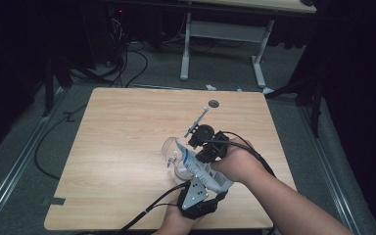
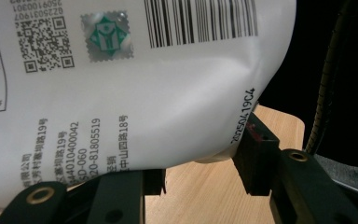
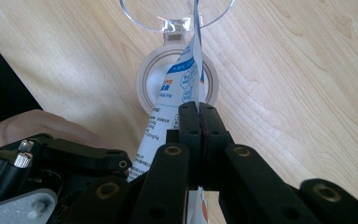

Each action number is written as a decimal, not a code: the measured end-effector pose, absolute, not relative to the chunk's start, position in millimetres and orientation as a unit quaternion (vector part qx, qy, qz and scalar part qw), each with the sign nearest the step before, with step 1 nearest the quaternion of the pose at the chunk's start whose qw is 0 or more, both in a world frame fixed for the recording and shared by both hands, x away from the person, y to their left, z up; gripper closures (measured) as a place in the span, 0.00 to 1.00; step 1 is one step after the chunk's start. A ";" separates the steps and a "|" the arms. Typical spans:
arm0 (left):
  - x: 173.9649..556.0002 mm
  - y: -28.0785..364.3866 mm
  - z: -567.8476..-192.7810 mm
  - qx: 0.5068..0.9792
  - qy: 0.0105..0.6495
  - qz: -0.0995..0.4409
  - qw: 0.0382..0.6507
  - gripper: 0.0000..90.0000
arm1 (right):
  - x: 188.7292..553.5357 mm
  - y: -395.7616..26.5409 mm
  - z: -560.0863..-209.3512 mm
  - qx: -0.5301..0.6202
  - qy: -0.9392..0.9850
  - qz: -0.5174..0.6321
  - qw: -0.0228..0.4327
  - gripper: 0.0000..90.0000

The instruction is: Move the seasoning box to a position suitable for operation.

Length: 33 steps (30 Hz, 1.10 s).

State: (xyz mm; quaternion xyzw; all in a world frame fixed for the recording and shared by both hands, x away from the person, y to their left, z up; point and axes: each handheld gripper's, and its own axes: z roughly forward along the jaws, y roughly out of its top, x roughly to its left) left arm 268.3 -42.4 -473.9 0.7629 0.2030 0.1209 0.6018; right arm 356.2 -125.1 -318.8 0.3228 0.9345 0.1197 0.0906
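The white soft plastic refill pouch with blue print and a barcode (image 1: 203, 169) hangs tilted over the clear round plastic container with its hinged clear lid open (image 1: 172, 155), near the front middle of the pale wood-grain bench (image 1: 127, 127). The left tool (image 2: 200, 175) has its jaws part-way apart and pressed against the pouch's fat lower end. The right tool (image 3: 199, 122) is clamped tight on the thin flat upper edge, which points down into the container's mouth.

The step looks like pouring the pouch's contents into the container. To do it well, keep the spout end centred over the opening, raise the fat end gently with the left tool, and squeeze slowly so nothing spills on the bench.

Count: one pouch, one container, two tools, and one small dark round disc (image 1: 213, 104) near the bench's far edge.
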 end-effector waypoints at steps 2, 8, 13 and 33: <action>268.4 -42.3 -473.8 0.763 0.203 0.121 0.602 0.66 | 356.4 -124.6 -319.1 0.322 0.935 0.120 0.091 1.00; 268.7 -41.6 -473.4 0.762 0.203 0.121 0.602 0.66 | 356.9 -123.4 -319.3 0.320 0.935 0.121 0.091 1.00; 268.7 -41.6 -473.2 0.762 0.203 0.122 0.603 0.66 | 356.6 -123.1 -319.1 0.322 0.935 0.120 0.091 1.00; 268.4 -41.5 -473.0 0.761 0.202 0.121 0.605 0.66 | 356.8 -122.2 -319.4 0.319 0.936 0.119 0.093 1.00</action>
